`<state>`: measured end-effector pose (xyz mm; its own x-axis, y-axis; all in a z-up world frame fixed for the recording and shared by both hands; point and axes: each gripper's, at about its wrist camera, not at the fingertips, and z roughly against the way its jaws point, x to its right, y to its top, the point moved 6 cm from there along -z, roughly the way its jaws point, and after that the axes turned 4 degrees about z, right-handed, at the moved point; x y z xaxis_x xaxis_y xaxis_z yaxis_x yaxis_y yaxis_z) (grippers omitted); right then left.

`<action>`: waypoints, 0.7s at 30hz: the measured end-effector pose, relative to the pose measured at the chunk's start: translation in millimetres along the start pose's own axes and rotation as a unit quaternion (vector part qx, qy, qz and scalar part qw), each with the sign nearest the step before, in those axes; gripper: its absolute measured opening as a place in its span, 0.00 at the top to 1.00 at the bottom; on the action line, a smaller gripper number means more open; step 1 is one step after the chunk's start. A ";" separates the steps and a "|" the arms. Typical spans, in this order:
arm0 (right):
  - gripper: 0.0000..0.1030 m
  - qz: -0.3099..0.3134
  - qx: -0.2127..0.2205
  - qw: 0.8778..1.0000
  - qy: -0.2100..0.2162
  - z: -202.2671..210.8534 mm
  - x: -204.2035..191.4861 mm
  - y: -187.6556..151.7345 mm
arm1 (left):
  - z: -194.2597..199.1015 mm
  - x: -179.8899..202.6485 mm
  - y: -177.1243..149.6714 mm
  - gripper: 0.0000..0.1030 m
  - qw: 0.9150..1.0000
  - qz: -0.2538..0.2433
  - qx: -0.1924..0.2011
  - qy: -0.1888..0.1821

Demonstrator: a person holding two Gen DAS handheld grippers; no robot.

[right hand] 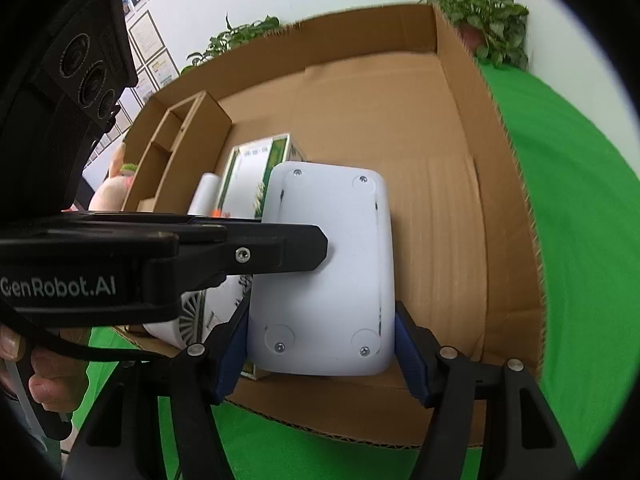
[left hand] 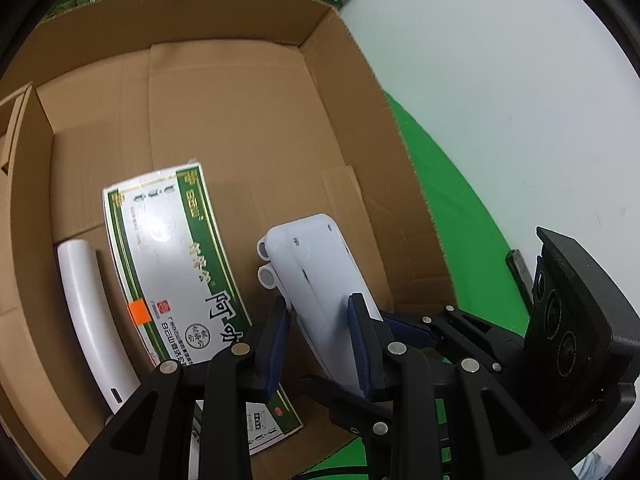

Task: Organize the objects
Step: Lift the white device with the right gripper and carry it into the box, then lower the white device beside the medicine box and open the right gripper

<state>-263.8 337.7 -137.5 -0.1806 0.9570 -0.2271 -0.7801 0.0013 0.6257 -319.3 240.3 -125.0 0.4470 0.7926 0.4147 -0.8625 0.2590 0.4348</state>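
A white plastic device [left hand: 316,280] with screws on its underside is held over the open cardboard box [left hand: 240,120]. My left gripper [left hand: 320,320] is shut on its edge, blue pads on both faces. My right gripper [right hand: 320,344] is shut on the same device [right hand: 328,272] across its width, above the box's [right hand: 460,160] near wall. The left gripper's arm crosses the right wrist view from the left. A green and white medicine box [left hand: 172,260] and a white curved object [left hand: 88,308] lie on the box floor; both show partly behind the device in the right wrist view [right hand: 248,168].
A cardboard divider [right hand: 176,148] stands at the box's left side. The box sits on a green cloth [right hand: 580,220]. Potted plants [right hand: 488,12] stand behind it by a white wall. A pink soft toy [right hand: 112,188] lies left of the box.
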 end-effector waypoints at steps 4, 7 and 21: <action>0.37 -0.006 -0.014 1.000 0.013 -8.7 1.6 -6.7 | -8.3 -4.0 -4.4 0.74 1.000 0.009 -0.011 0.010; 0.37 -0.004 -0.019 1.000 0.016 -12.4 1.8 -9.7 | -10.6 -6.0 -5.8 0.74 1.000 0.016 -0.012 0.010; 0.36 0.002 -0.046 0.999 0.018 -13.6 -0.6 -14.0 | -6.6 -1.7 -4.5 0.76 1.000 0.028 0.000 0.011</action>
<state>-260.9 333.1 -156.3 -0.2043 0.9457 -0.2530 -0.8302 -0.0305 0.5566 -317.7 241.4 -132.9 0.3929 0.8181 0.4199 -0.8859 0.2143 0.4113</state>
